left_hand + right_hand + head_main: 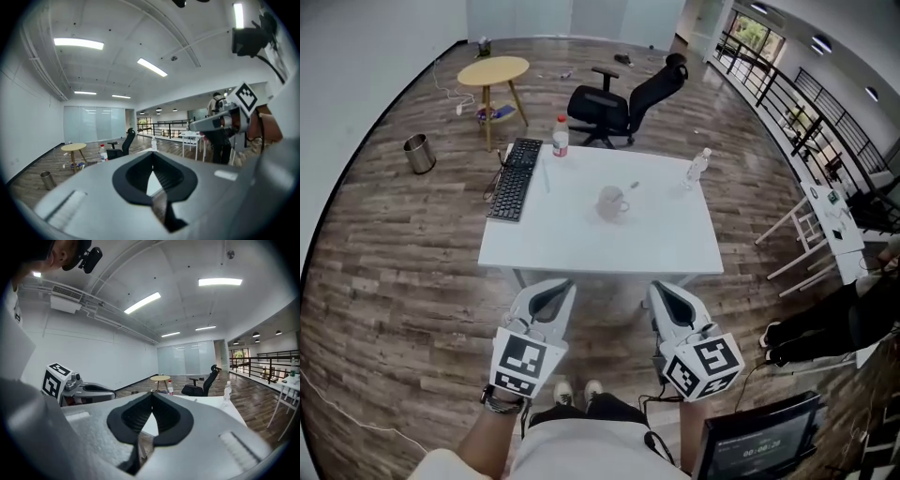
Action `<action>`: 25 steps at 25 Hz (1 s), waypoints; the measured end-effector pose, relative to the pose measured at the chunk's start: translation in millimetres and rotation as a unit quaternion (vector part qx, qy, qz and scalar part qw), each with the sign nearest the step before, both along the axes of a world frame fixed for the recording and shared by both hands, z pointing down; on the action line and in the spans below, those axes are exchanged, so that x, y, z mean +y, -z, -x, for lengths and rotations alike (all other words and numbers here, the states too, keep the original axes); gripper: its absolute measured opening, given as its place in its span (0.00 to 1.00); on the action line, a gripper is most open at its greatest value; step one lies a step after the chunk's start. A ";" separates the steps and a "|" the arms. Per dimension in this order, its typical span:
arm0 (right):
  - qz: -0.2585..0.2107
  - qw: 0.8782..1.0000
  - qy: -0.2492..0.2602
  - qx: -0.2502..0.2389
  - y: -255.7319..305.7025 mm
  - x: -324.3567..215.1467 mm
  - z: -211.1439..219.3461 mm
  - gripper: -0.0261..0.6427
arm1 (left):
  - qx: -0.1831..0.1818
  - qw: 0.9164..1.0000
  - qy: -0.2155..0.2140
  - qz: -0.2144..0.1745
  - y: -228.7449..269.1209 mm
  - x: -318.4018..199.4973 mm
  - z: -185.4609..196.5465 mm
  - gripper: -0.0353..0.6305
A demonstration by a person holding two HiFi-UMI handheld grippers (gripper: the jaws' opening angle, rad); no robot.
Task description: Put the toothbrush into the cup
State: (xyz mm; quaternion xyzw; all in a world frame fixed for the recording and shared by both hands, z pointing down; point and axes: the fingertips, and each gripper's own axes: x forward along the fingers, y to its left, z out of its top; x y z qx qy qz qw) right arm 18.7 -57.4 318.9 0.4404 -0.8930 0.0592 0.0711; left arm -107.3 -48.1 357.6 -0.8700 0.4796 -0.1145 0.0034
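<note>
A translucent cup (pixel 612 202) stands near the middle of the white table (pixel 675 253). A thin white stick that may be the toothbrush (pixel 547 175) lies right of the keyboard; it is too small to tell for sure. Both grippers hang in front of the table's near edge, well short of the cup. My left gripper (pixel 565 285) is shut with nothing in it, its jaws meeting at the tip (pixel 152 153). My right gripper (pixel 656 289) is also shut and empty (pixel 152 393). Neither gripper view shows the cup or the stick.
A black keyboard (pixel 516 178) lies at the table's left, a red-capped bottle (pixel 560 137) at the back left, a clear bottle (pixel 697 167) at the back right. Behind the table stand a black office chair (pixel 628 98), a round wooden table (pixel 493 71) and a metal bin (pixel 418 153).
</note>
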 end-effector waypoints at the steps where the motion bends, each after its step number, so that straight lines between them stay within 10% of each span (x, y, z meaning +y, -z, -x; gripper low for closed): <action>1: 0.001 1.000 -0.001 0.001 -0.3 0.7 1.0 0.04 | 0.001 1.000 0.000 -0.002 1.6 -0.6 1.0 0.06; 25: 0.015 1.000 0.009 -0.014 -8.7 75.0 -31.7 0.04 | -0.006 1.000 0.003 -0.018 16.4 79.9 -36.6 0.06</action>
